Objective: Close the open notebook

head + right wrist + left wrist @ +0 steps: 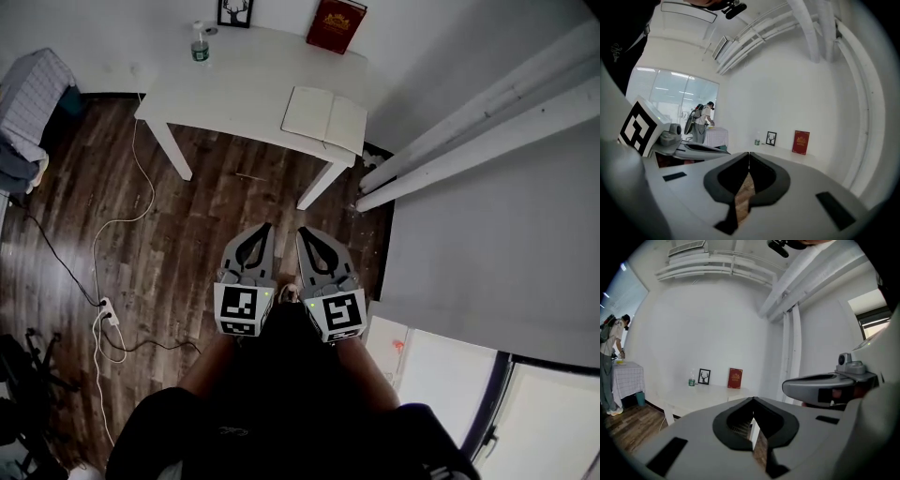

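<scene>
Though only head view seemingly shows notebook (324,117), left tongs (265,228), right tongs (303,232) closed.

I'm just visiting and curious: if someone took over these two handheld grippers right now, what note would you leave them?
Left gripper: fingers shut, empty.
Right gripper: fingers shut, empty.
Both are held side by side over the dark wooden floor, short of the white rectangular table.
The open notebook with cream pages lies flat near the table corner closest to the grippers.
Done: nothing yet.
Left: reach the table and fold one side over to close the notebook.
</scene>
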{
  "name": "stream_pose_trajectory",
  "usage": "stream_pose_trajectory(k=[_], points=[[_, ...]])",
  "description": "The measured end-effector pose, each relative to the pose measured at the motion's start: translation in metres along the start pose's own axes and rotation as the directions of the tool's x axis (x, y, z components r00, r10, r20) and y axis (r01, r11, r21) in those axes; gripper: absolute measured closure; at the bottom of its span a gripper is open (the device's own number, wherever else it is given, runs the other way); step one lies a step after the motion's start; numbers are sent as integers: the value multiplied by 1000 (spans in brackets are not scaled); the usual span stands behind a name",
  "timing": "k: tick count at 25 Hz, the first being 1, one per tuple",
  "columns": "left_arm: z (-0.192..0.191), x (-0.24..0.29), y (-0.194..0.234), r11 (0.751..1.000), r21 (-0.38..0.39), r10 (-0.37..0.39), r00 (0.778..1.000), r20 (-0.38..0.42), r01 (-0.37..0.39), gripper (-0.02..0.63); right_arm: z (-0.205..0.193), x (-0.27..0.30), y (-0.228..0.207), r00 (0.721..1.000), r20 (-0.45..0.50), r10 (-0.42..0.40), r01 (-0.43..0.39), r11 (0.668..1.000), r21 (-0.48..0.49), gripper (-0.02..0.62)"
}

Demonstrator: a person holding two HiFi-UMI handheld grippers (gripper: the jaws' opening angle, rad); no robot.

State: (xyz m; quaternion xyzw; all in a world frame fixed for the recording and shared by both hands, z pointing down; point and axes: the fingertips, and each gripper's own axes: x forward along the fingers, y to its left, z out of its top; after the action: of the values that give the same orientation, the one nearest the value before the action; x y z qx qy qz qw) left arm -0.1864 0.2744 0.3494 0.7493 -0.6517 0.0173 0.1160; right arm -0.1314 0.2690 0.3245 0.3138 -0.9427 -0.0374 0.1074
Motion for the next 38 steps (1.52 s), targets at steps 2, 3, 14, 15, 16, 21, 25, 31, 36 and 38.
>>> stream_pose_trajectory(k=[2, 3, 14, 15, 16, 21, 25, 31, 36, 38], points=[[-5, 12, -2, 1000, -3, -16, 1000, -20, 16, 603, -4, 4, -14, 1000, -10, -25, 25, 1000, 16, 572], [-7, 20, -3, 1000, -2, -24, 999, -31, 24, 603, -7, 7, -21, 999, -16, -33, 33, 999, 24, 572], [17, 138, -6, 986, 114, -104, 988, -114, 117, 603, 1, 74, -126, 996, 35, -78, 73, 989, 131, 572], [21, 151, -8, 985, 117, -113, 987, -118, 127, 603, 7, 80, -139, 996, 39, -82, 76, 986, 145, 572], [23, 165, -9, 984, 118, -118, 985, -125, 133, 603, 8, 85, -153, 995, 37, -89, 82, 984, 159, 572], [1, 221, -25, 974, 142, -141, 965, -222, 175, 603, -32, 101, -219, 993, 6, -118, 115, 971, 211, 572], [-10, 261, -46, 964, 147, -176, 948, -267, 221, 603, -58, 104, -248, 991, -31, -128, 132, 953, 274, 572], [-21, 289, -63, 942, 179, -214, 918, -333, 284, 603, -84, 103, -262, 987, -48, -153, 159, 918, 363, 572], [-33, 309, -67, 923, 181, -257, 892, -371, 341, 603, -99, 112, -276, 978, -70, -194, 206, 908, 364, 574], [-38, 316, -66, 913, 172, -281, 877, -389, 369, 603, -108, 111, -284, 966, -94, -239, 257, 889, 380, 572]])
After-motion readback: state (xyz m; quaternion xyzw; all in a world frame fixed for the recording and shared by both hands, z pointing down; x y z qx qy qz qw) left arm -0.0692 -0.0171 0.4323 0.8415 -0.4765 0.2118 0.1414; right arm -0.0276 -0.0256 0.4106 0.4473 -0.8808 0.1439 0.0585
